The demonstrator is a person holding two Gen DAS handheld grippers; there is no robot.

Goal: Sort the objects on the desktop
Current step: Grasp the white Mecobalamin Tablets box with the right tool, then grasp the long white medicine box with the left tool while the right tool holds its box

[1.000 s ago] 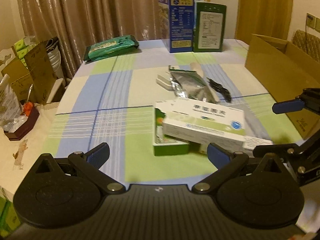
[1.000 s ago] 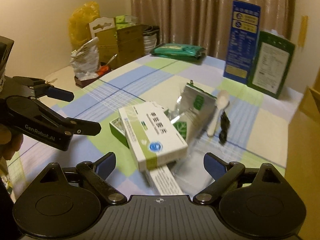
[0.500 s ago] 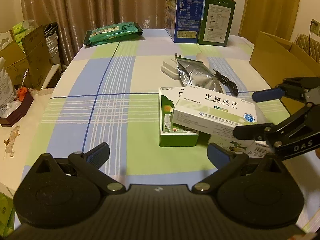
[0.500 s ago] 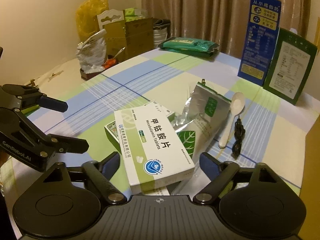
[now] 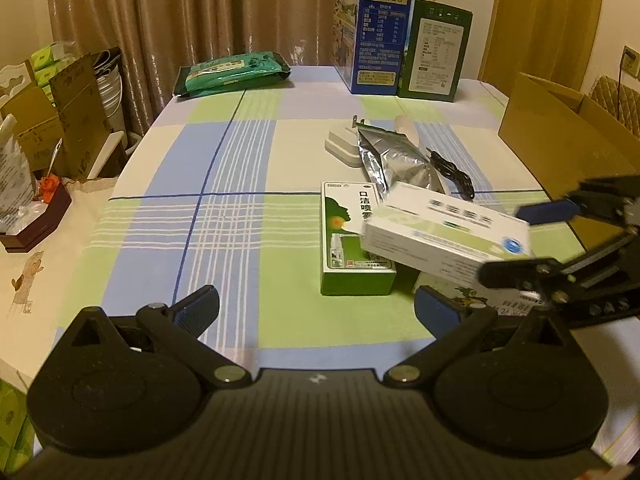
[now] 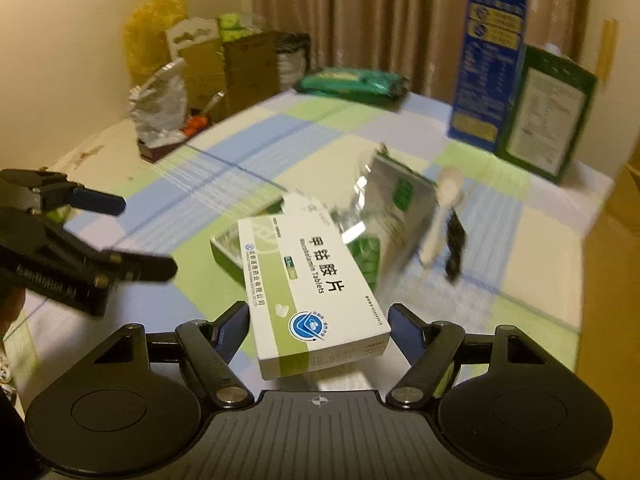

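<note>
A white-and-green tablet box [image 6: 312, 292] lies between the fingers of my right gripper [image 6: 318, 328], whose jaws are closing on its long sides. The box stays sharp while the table behind it blurs, so it moves with the gripper. In the left wrist view the same tablet box [image 5: 444, 236] hangs tilted over a green spray box [image 5: 352, 248], with the right gripper [image 5: 516, 242] around its right end. My left gripper [image 5: 316, 308] is open over bare tablecloth, holding nothing. It shows at the left as the left gripper [image 6: 132, 236] in the right wrist view.
Behind the boxes lie a silver foil pouch [image 5: 392, 160], a white charger [image 5: 340, 146], a black cable [image 5: 452, 170] and a white spoon [image 5: 406, 126]. An open cardboard box [image 5: 560, 136] stands right. A blue carton [image 5: 380, 28], green carton [image 5: 438, 56] and wipes pack [image 5: 232, 74] sit at the back.
My right gripper has come forward and narrowed around the tablet box, which now tilts up off the pile and has shifted right. The left gripper stays open in place.
</note>
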